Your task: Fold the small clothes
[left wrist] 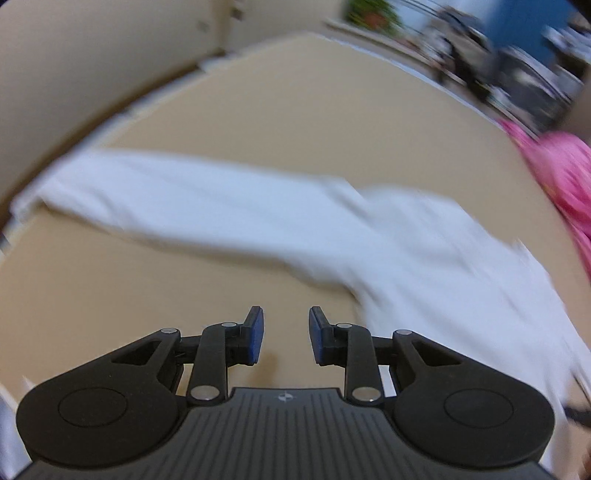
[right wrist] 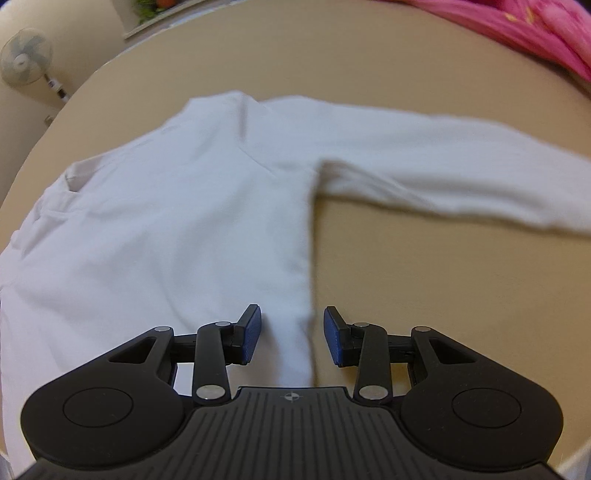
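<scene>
A white long-sleeved top [right wrist: 177,221] lies spread flat on a round tan table [right wrist: 424,280]. In the right wrist view its right sleeve [right wrist: 461,177] stretches out sideways. My right gripper [right wrist: 291,336] hovers over the top's right side edge, jaws apart, the cloth edge showing below the gap, nothing pinched. In the left wrist view, which is blurred, the top [left wrist: 424,251] lies right of centre and its other sleeve [left wrist: 166,195] runs out to the left. My left gripper [left wrist: 286,334] stands open over bare table just short of the cloth, holding nothing.
A heap of pink cloth [right wrist: 524,26] lies at the far right edge of the table, also seen as pink cloth [left wrist: 557,173] in the left wrist view. A standing fan [right wrist: 24,61] is beyond the table. Blurred furniture [left wrist: 498,74] fills the background.
</scene>
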Available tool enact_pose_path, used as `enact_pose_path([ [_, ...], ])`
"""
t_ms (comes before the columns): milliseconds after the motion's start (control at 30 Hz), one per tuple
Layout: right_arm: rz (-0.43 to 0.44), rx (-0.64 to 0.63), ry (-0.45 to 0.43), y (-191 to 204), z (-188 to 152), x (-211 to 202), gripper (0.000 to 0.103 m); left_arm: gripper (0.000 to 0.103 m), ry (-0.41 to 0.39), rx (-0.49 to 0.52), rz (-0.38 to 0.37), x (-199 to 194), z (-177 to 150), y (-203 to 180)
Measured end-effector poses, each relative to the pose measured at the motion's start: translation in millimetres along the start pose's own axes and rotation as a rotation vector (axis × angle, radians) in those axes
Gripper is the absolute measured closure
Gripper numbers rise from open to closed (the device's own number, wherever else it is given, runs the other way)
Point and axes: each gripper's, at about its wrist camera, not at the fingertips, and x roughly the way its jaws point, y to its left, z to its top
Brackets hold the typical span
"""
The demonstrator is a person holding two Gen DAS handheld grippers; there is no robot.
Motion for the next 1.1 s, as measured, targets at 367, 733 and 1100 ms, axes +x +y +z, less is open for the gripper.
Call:
enact_pose_path([
  [367, 0.037, 0.073, 0.023, -41, -85, -56, 0.064, 0.073, 0.272, 0.147, -0.091, 4, -129, -26],
  [733, -0.001, 0.126, 0.090, -56, -155, -93, 0.065, 0.080, 0.341, 0.136, -0.057, -17, -165, 8],
  [1100, 0.079, 0.228, -0.076, -63, -167, -162, 0.096, 0.099, 0.157, 0.080, -0.107, -74, -157, 54],
])
